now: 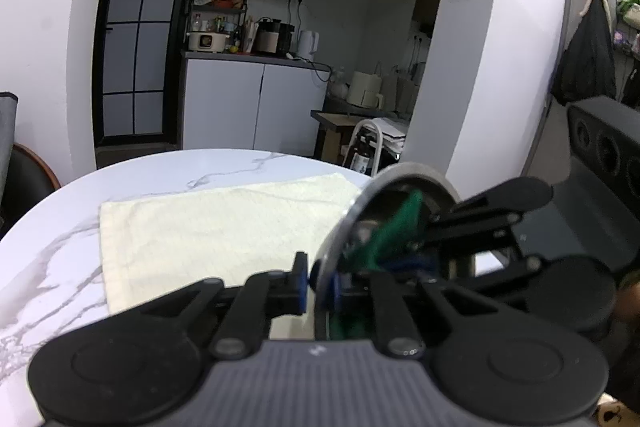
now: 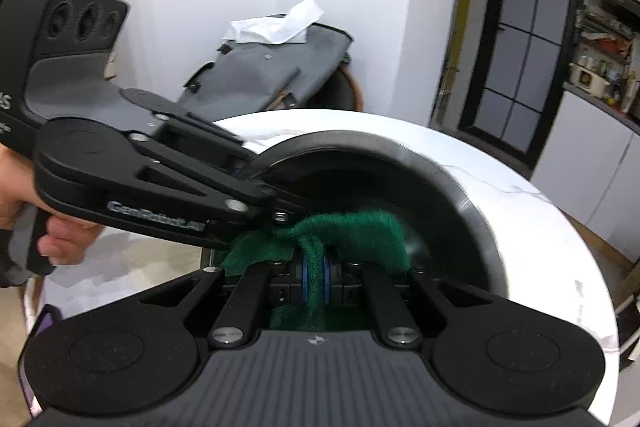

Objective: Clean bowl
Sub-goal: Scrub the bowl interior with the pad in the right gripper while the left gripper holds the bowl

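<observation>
Above the round marble table (image 1: 132, 179), your two grippers meet at one metal bowl (image 2: 460, 195).

- Left gripper (image 1: 316, 285): jaws closed down on the bowl's rim, one blue pad outside the wall, one inside. You hold the bowl tipped on edge, off the tabletop.
- Right gripper (image 2: 314, 281): jaws pinched tight on a green scouring pad (image 2: 352, 231), which you press into the bowl's dark interior.
- Cream towel (image 1: 216, 231): flat on the table, just beside the bowl.
- Grey bag (image 2: 272, 75): on a chair beyond the table.
</observation>
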Action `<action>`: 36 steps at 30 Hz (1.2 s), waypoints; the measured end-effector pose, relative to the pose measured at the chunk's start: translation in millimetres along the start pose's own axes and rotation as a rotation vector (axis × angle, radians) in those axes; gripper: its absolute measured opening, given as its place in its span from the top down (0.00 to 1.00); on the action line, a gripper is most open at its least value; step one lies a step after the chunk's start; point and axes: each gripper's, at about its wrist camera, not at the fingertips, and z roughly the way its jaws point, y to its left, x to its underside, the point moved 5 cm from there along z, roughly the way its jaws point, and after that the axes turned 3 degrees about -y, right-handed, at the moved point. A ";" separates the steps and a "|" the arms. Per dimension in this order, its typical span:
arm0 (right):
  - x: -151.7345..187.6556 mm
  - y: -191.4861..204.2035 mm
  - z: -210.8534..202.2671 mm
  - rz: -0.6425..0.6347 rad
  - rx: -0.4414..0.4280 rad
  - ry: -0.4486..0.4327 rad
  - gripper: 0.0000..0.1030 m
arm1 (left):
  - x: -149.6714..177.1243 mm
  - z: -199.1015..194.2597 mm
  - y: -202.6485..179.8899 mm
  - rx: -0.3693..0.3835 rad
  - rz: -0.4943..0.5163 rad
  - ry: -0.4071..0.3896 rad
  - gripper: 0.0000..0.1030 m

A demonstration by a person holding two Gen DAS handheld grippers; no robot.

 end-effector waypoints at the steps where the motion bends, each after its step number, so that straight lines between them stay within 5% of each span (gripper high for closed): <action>1: 0.1 -2.8 -0.3 0.006 0.010 0.000 0.93 | 1.9 3.3 -0.4 0.001 0.008 0.013 0.92; 14: 13.2 -36.6 2.0 0.051 0.158 0.036 0.93 | 2.8 1.4 -7.2 -0.002 0.027 0.019 0.89; 25: 25.3 -12.3 8.2 -0.033 0.044 0.174 0.93 | 3.9 -4.8 -16.0 -0.009 0.045 0.000 0.89; 29: 22.7 -2.8 10.2 -0.028 -0.003 0.155 0.93 | 1.3 -7.1 -19.5 -0.003 0.049 -0.014 0.91; 36: 9.1 -6.0 10.2 0.009 0.048 0.054 0.93 | -0.5 -11.8 -26.9 0.029 0.044 -0.026 0.92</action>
